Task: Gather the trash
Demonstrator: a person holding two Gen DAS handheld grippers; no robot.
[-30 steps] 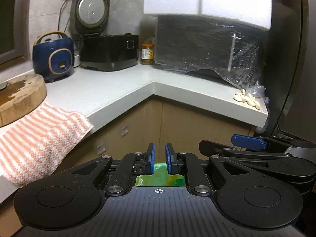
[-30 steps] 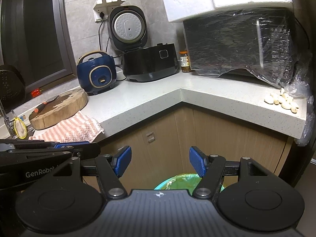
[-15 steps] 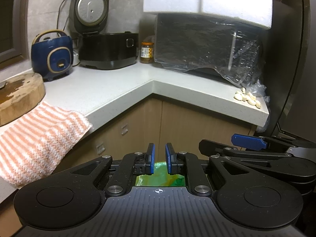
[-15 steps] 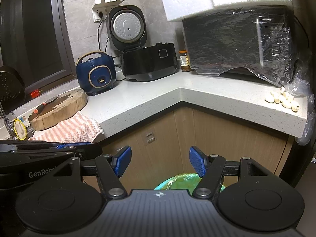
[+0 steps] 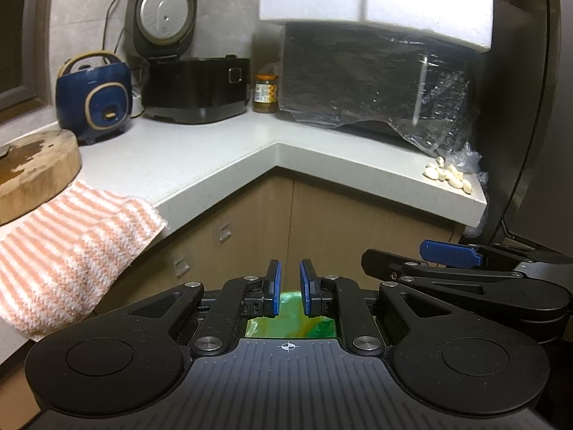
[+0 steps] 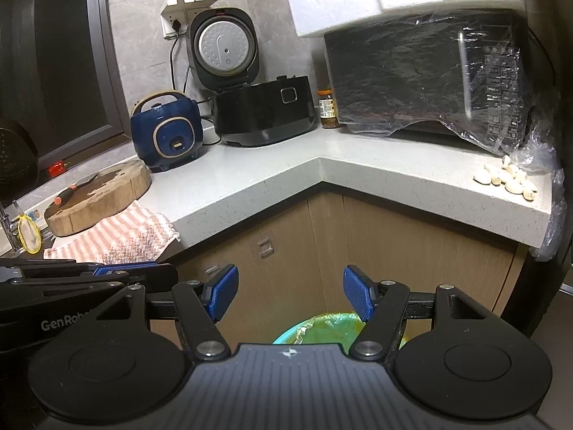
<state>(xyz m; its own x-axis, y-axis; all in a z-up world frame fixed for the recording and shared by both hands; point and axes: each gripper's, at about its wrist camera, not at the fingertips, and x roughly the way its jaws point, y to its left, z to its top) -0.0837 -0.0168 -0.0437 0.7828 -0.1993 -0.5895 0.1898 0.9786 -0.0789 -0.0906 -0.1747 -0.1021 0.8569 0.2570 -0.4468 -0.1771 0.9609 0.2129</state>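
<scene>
— Two grippers held level with the worktop point(image 6: 358, 182) front, both empty. Left gripper point(image 5: 288, 292): jaws nearly closed, a narrow gap, nothing between the pads. Right gripper point(image 6: 288, 292): jaws moderately wide, nothing in them either.

— And the trash?

— No loose litter identified. The lined bin point(image 6: 322, 329) stands on the floor below both grippers, in front of the cabinet corner. Only candidate for collection: pale cloves, probably garlic point(image 6: 506, 179), with crumpled clear film at the worktop's far right end, near its front edge.

— Risks?

— Judged only. The cloves are small, rounded and smooth; a sweep near that edge could roll them off past the bin. The film is thin and slack, and also drapes the black oven point(image 6: 429, 79), so pulling it may drag the wrong thing. The striped cloth point(image 5: 68, 251) overhangs the left front edge under the round wooden board point(image 6: 100, 197); a snag there could shift the board and its knife.

— Surface?

— Speckled pale stone, smooth, square-edged.
</scene>
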